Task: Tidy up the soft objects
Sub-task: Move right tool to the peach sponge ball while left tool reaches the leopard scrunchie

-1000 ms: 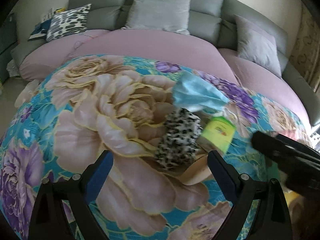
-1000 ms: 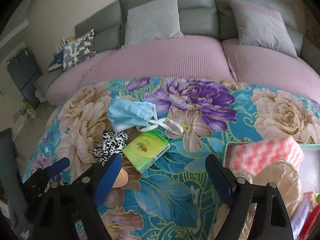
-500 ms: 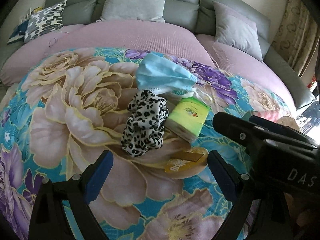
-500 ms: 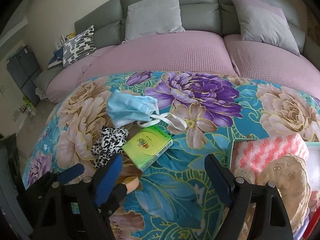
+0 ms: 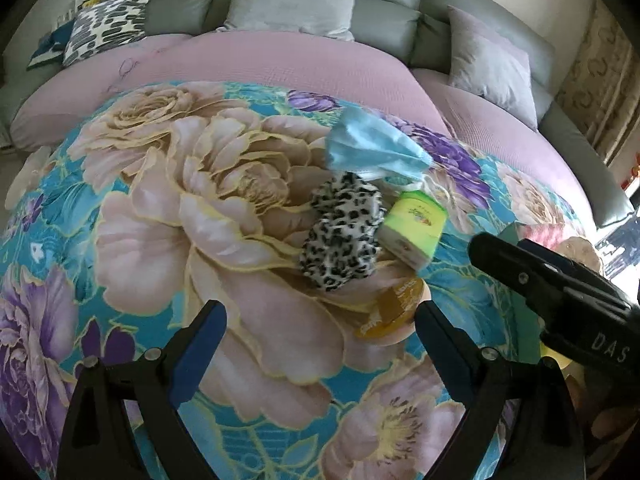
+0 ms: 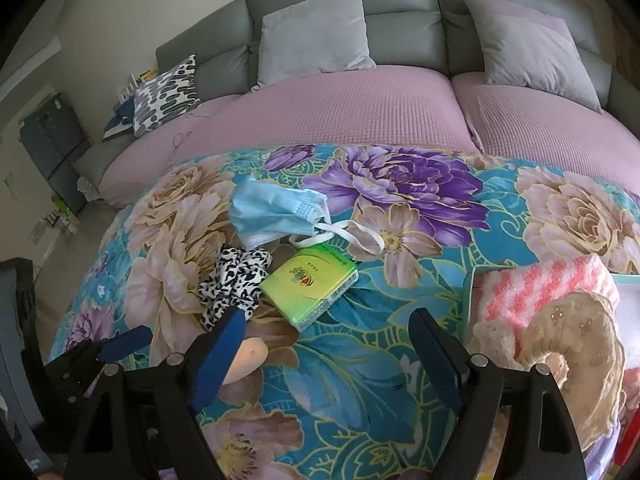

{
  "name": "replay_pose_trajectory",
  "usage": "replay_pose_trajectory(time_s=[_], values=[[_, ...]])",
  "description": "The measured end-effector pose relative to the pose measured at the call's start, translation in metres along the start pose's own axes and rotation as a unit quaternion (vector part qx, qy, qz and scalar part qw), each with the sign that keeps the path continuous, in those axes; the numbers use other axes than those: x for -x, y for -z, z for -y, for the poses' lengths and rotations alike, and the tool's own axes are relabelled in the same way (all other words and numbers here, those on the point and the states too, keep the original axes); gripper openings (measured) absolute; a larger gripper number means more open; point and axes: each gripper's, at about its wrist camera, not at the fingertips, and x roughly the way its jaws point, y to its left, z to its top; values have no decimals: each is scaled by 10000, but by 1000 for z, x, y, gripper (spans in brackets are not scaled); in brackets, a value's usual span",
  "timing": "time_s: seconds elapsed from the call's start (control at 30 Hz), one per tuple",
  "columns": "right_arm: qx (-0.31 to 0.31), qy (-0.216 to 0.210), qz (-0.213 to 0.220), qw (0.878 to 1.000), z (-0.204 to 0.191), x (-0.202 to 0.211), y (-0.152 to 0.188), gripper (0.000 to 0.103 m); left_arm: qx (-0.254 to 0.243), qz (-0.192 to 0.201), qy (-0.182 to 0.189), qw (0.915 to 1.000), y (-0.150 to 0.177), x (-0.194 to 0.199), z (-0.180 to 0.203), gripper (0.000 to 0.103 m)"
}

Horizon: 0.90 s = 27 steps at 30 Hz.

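On the floral blanket [image 5: 200, 208] lie a blue face mask [image 5: 372, 148] [image 6: 272, 212], a leopard-print scrunchie [image 5: 342, 236] [image 6: 234, 280], a green tissue pack [image 5: 414, 226] [image 6: 310, 286] and a peach sponge with a gold label [image 5: 394, 312] [image 6: 248, 360]. My left gripper [image 5: 320, 344] is open and empty, just short of the scrunchie and sponge. My right gripper [image 6: 326, 354] is open and empty, near the tissue pack; its left finger hides part of the sponge. It also shows in the left wrist view [image 5: 552, 292].
A box [image 6: 470, 300] at the right holds a pink striped cloth [image 6: 544, 284] and a beige lace piece [image 6: 572, 336]. Behind the blanket lie the purple mattress [image 6: 360, 112], grey pillows [image 6: 316, 28] and a patterned cushion [image 6: 168, 96]. The floor drops off at the left.
My left gripper pulled back and swung left a little, so the objects sit farther up and right. My right gripper edged forward toward the tissue pack. Both stay open.
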Motion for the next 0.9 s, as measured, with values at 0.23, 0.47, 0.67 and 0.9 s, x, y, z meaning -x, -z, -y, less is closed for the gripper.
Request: replay_pose_trajectory(time_s=[0.23, 0.47, 0.67, 0.9], values=[[95, -46, -14, 9999, -10, 0, 5, 85, 602, 128, -226, 9978, -2, 6, -29, 95], [314, -39, -96, 9995, -24, -6, 11, 85, 977, 192, -562, 9934, -1, 10, -50, 95], [594, -163, -327, 9976, -46, -22, 22, 82, 1195, 352, -866, 9884, -3, 8, -64, 95], [790, -313, -559, 9948, -68, -44, 35, 73, 1528, 418, -737, 9846, -3, 1, -76, 95]])
